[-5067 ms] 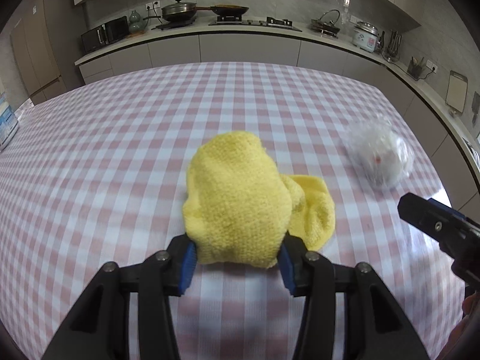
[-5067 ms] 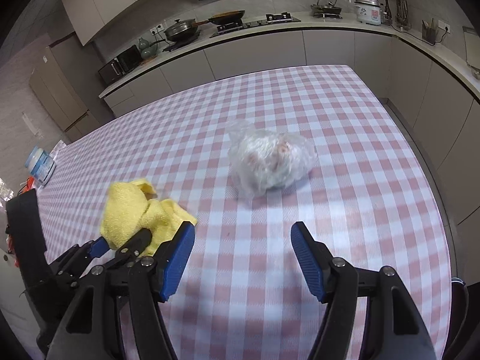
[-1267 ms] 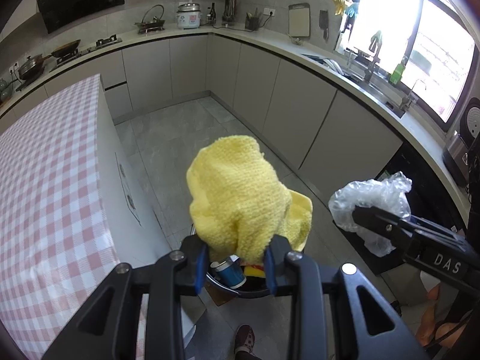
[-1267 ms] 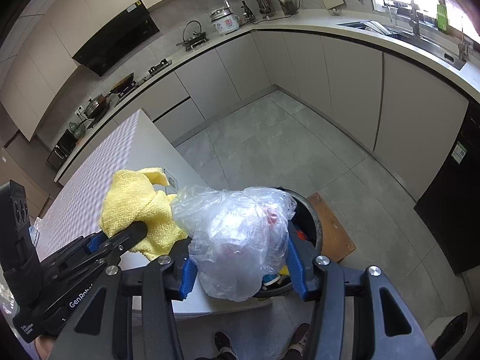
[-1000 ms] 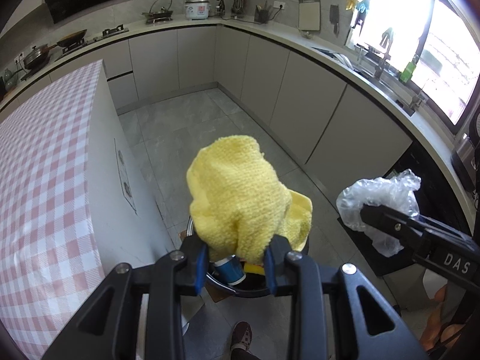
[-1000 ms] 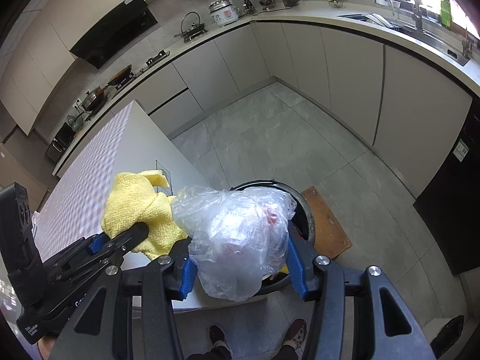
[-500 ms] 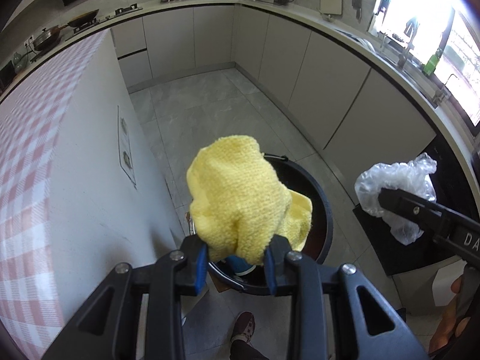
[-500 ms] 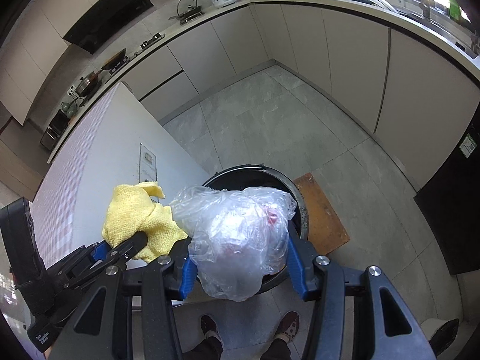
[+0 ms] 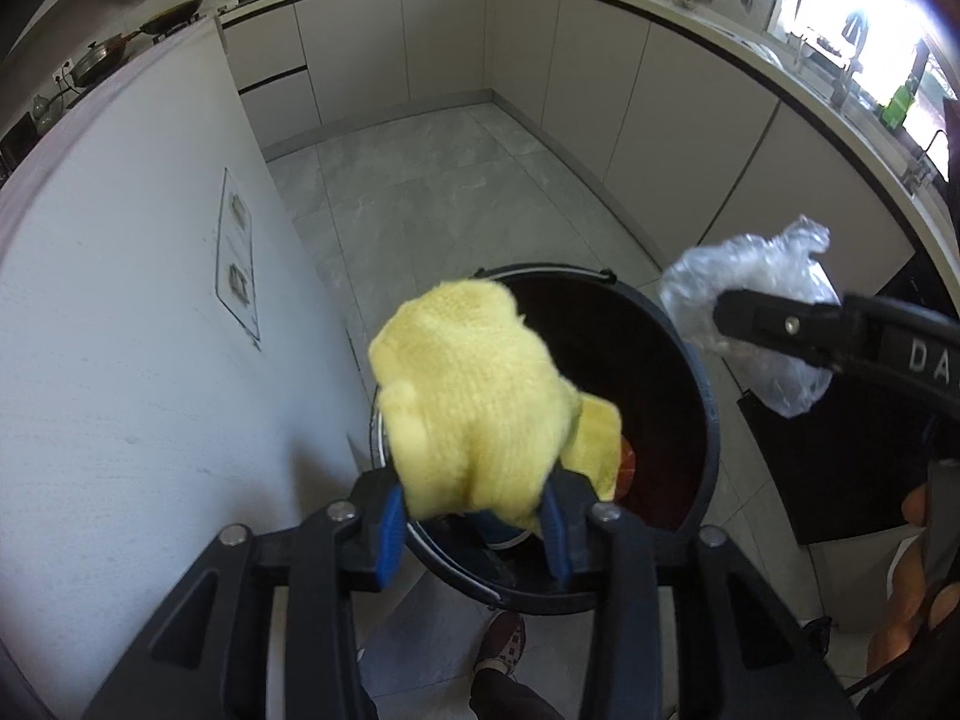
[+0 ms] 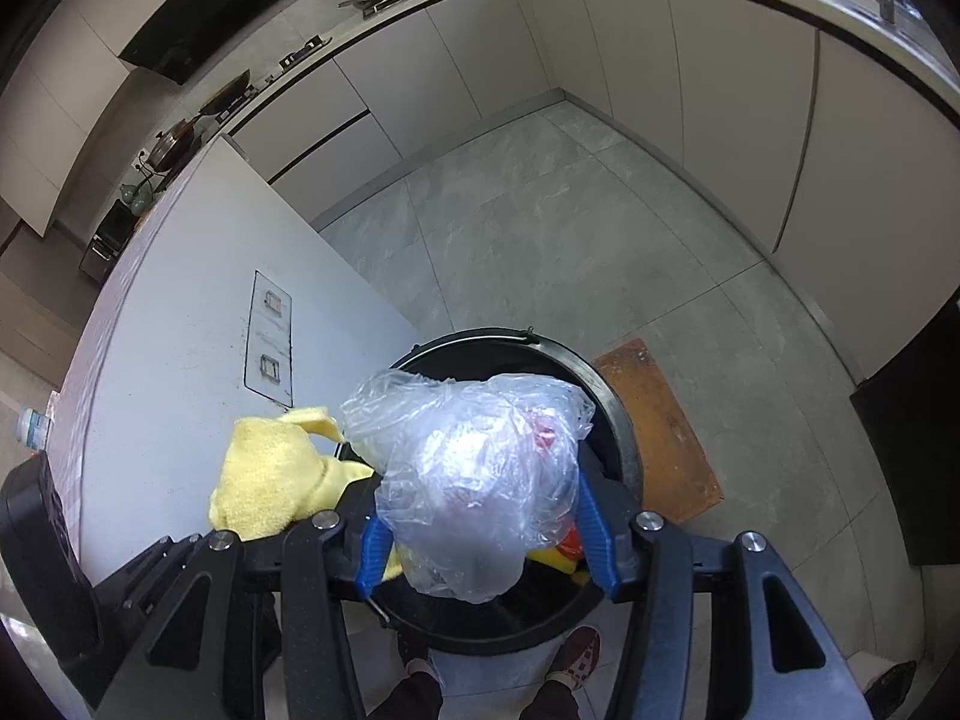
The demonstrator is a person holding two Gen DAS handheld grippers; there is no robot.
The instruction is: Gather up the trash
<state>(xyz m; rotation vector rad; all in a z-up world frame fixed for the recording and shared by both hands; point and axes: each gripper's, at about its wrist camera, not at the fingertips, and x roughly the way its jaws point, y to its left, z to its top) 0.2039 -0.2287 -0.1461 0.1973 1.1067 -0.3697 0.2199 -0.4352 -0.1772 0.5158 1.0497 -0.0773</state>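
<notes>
A yellow knitted cloth (image 9: pixel 474 396) sits between the blue pads of my left gripper (image 9: pixel 474 516), whose jaws are opening while the pads still touch it. It hangs over the near-left rim of a black round bin (image 9: pixel 708 420) on the floor. My right gripper (image 10: pixel 480 522) has a crumpled clear plastic bag (image 10: pixel 480 468) between its pads; its jaws are opening slightly and still touch the bag. That bag hangs over the bin's mouth (image 10: pixel 618 420). In the left wrist view the bag (image 9: pixel 750 276) hangs by the bin's far-right rim. The cloth (image 10: pixel 270 480) shows left of the bag. Red, yellow and blue rubbish lies inside the bin.
The white side wall of the kitchen island (image 9: pixel 150 330) stands close on the bin's left, with a socket panel (image 9: pixel 240 264). A brown mat (image 10: pixel 660 432) lies right of the bin. A person's shoes (image 10: pixel 582 648) stand by its near side. Grey cabinets ring the tiled floor.
Both grippers have sunk toward the bin, which now looks larger and sits under the cloth and bag. The left jaws stand wider around the cloth than before.
</notes>
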